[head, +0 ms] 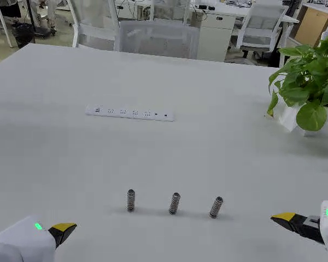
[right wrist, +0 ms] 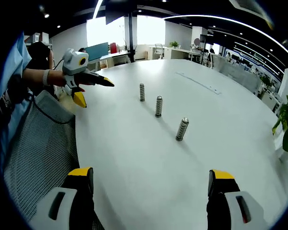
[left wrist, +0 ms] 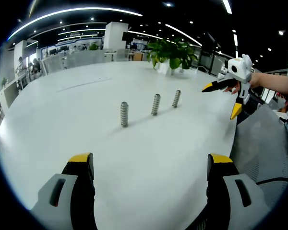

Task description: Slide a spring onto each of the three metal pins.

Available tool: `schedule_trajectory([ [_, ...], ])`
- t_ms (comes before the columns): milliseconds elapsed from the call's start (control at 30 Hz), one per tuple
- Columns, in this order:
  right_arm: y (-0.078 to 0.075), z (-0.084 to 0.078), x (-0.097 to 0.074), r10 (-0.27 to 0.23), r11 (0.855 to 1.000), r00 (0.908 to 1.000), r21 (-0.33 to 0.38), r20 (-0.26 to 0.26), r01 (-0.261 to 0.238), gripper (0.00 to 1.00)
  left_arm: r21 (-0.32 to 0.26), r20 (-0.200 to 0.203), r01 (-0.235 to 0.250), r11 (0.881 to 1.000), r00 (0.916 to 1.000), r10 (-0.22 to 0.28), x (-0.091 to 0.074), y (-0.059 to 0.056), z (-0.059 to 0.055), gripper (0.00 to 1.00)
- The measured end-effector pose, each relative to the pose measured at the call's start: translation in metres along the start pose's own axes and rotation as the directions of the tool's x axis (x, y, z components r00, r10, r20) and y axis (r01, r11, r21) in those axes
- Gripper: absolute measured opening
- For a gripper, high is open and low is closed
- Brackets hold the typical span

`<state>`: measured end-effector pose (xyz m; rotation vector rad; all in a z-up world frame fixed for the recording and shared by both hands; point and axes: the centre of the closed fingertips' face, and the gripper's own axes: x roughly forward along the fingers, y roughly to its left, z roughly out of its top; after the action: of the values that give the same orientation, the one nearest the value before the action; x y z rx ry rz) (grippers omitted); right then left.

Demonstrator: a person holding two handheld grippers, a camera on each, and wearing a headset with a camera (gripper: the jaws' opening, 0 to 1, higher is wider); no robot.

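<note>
Three upright metal pins stand in a row on the white table (head: 71,164), each wrapped in a coiled spring: left (head: 131,200), middle (head: 174,203) and right (head: 216,207). The right one leans a little. In the left gripper view they are the springs (left wrist: 124,114), (left wrist: 156,104), (left wrist: 176,98). My left gripper (head: 63,229) hovers at the near left, open and holding nothing (left wrist: 149,165). My right gripper (head: 292,221) hovers at the near right, also open and holding nothing (right wrist: 149,179). Both are well clear of the pins.
A white power strip (head: 129,113) lies mid-table, beyond the pins. A potted green plant (head: 309,87) stands at the right edge. Mesh chairs (head: 158,38) line the far side. A person's hand holds the left gripper (right wrist: 96,94) by the table's near edge.
</note>
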<state>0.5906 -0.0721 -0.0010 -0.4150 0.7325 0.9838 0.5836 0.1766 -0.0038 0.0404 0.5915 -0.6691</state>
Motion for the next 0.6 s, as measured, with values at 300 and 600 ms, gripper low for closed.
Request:
schedule_trajectory([
  [300,0.002,-0.008,-0.011,-0.048,0.997,0.9978,0.063,0.046,0.045,0.99,0.012,-0.01,-0.002,1.0,0.9999,0.002,-0.003,0.0,-0.003,0.98],
  [600,0.007,-0.011,-0.01,-0.06,0.994,0.9963,0.094,0.062,0.054,0.98,0.019,-0.017,0.002,1.0,0.9998,-0.001,-0.005,0.0,-0.005,0.98],
])
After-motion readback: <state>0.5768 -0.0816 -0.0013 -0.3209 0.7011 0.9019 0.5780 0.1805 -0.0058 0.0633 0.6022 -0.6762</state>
